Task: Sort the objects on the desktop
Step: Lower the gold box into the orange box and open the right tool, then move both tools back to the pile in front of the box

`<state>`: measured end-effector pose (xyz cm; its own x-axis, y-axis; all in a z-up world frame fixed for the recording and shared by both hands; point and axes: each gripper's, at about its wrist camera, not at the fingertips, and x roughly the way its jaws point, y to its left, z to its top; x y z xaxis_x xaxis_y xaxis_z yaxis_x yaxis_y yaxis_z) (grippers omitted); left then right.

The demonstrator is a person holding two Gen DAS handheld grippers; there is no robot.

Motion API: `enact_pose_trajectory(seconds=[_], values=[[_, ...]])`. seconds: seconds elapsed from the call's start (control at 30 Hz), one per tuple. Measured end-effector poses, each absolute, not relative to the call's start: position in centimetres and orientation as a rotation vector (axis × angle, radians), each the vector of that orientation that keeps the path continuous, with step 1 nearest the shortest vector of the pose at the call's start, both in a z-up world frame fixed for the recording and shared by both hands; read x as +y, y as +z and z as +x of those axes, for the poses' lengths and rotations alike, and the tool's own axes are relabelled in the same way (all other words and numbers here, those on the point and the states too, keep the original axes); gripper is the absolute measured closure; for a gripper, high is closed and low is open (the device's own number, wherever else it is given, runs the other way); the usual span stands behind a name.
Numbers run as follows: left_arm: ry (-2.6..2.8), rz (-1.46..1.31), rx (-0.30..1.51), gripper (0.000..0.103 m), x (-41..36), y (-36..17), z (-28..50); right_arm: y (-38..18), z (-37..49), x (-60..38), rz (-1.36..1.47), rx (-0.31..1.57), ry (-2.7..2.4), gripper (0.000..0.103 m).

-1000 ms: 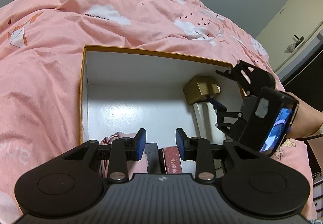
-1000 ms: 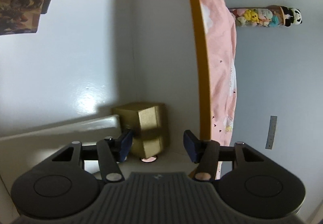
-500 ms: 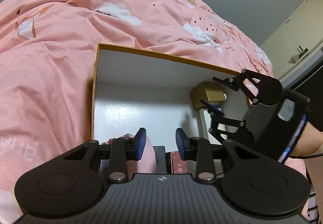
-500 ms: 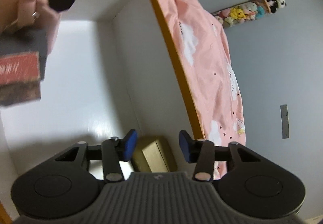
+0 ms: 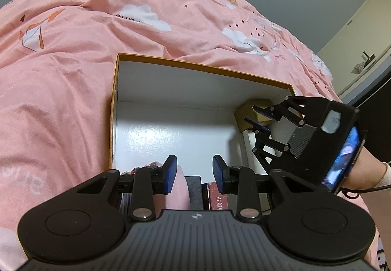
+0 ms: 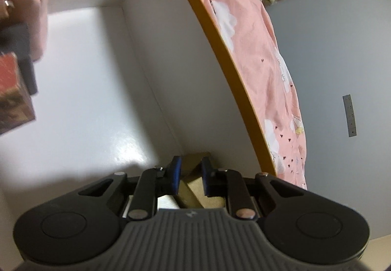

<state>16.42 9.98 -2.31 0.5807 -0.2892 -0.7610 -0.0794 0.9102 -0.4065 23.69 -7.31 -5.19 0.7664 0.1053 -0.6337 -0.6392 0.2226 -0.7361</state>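
Right wrist view shows the big change: a second ago the right gripper (image 6: 191,176) had its fingers spread wide in front of the gold box (image 6: 194,173), and now they've narrowed right around it, so I'd say it's closing on the box or already pinching it, can't swear there's full contact on both sides. That gold box sits in the far right corner of the white tray (image 5: 171,129) on the bed (image 5: 73,50), touching or just beside a white box (image 5: 246,139). From the left view the right gripper (image 5: 260,117) has pulled back and tilted up a bit compared with before. So a pick or a reposition looks underway. Left gripper (image 5: 191,170) hangs over the tray's near edge, fingers moderately apart, holding nothing that I can see. Hard to read: the pink thing (image 5: 178,187), the dark block and the red box (image 5: 217,195) below the left fingers are mostly hidden by the gripper body, and the gold box's base is cut off in the right view.
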Motion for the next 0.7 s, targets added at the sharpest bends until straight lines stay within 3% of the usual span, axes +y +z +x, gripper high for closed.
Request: enact_pose_trajectory(seconds=[0.7], values=[[-0.152, -0.321, 0.804, 0.067, 6.8, 1.0, 11.1, 1.4, 12.9, -11.0, -0.624, 0.431, 0.429, 0.082]])
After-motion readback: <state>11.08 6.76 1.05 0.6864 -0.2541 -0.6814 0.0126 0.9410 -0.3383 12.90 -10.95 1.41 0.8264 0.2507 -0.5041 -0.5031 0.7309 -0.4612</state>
